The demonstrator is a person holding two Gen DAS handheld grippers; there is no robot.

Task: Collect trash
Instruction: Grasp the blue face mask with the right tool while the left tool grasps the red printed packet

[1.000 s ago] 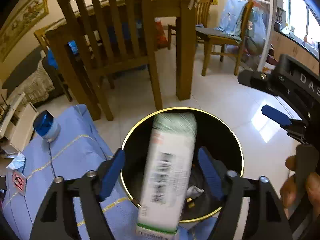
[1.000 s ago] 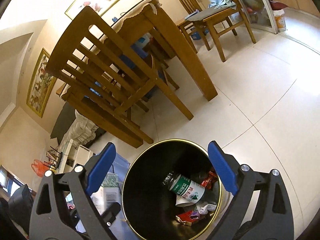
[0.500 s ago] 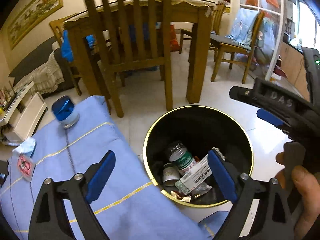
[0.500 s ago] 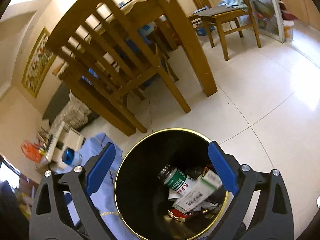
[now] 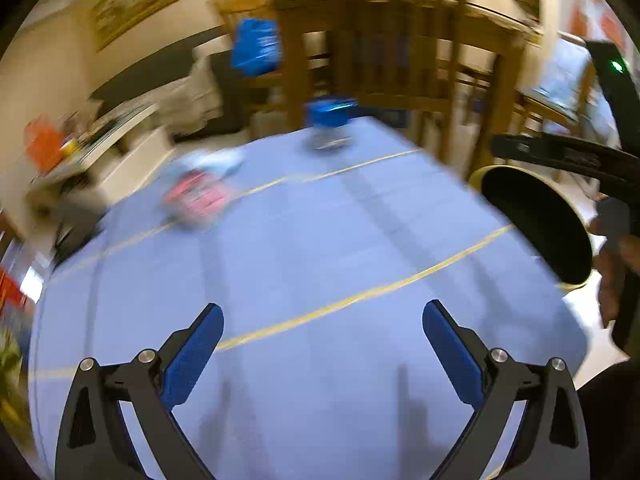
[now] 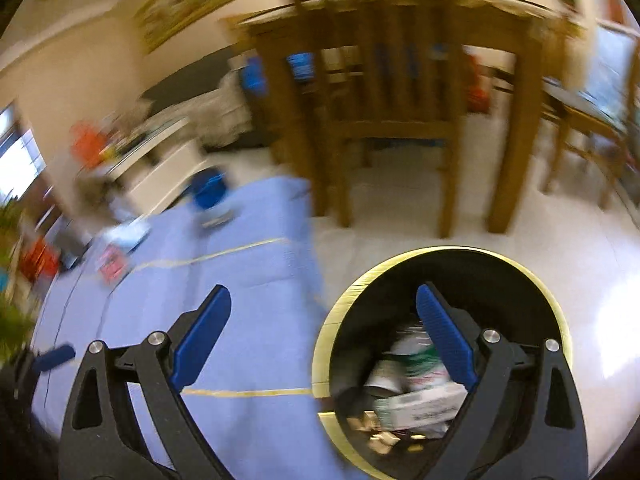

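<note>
My left gripper is open and empty above the blue tablecloth. On the cloth's far side lie a red-and-pink wrapper, a pale crumpled tissue and a blue-capped jar; all are blurred. The black bin with a gold rim stands to the right, beside the cloth. My right gripper is open and empty, over the cloth's edge and the bin. A white-and-green carton and other trash lie inside the bin. The wrapper and jar show far left.
A wooden chair and dining table stand beyond the bin on the white tiled floor. A white low cabinet sits left of the cloth. The right gripper's body and hand are at the right edge.
The carton dropped from my left gripper into the bin. My left gripper then swung left from the bin to over the cloth. My right gripper also turned left.
</note>
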